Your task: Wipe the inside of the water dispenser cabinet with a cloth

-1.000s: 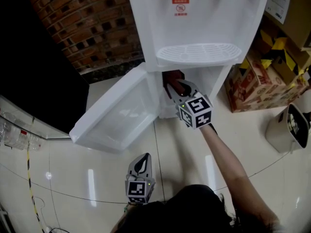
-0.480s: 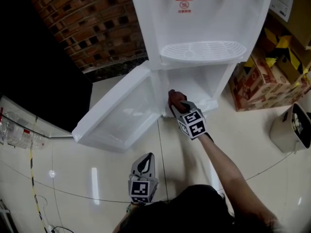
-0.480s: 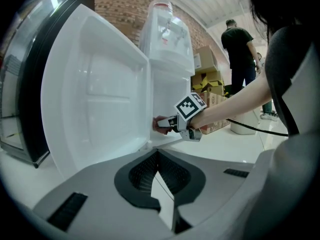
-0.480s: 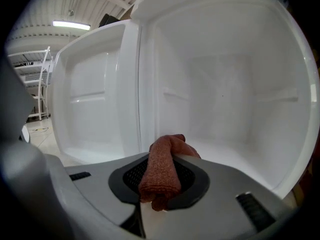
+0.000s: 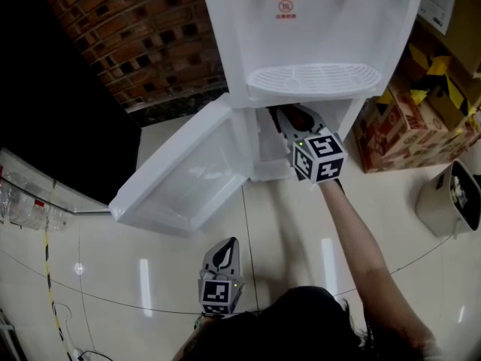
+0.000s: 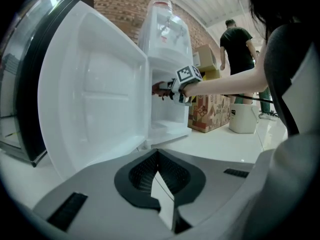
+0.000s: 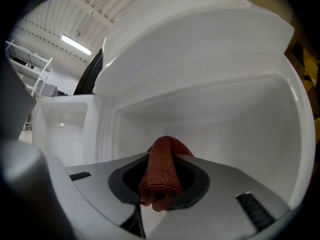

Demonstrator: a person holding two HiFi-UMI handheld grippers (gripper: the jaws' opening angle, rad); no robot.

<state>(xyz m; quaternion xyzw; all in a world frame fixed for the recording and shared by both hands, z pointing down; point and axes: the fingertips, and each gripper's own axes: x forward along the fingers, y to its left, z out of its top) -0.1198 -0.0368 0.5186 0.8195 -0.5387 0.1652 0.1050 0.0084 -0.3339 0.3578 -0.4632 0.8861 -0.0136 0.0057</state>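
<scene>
Right gripper (image 5: 289, 119): clenched on a rust-red cloth (image 7: 161, 176), inside the cabinet (image 7: 235, 129) mouth. Ceiling close above, back wall ahead, side wall to its right; whether the cloth touches any wall cannot be told. Door (image 5: 180, 175): swung wide, to its left. Right arm outstretched.
Left gripper (image 6: 159, 176): jaws together, empty, low near the body, well short of the door.

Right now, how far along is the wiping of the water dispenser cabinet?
Done: the cabinet door stands open and the red cloth is clamped in the right gripper. In hand: that gripper holds the cloth inside the cabinet, up near its top. Left: no surface shows whether it has been wiped, so the whole interior may remain. The left gripper hangs shut and empty.
</scene>
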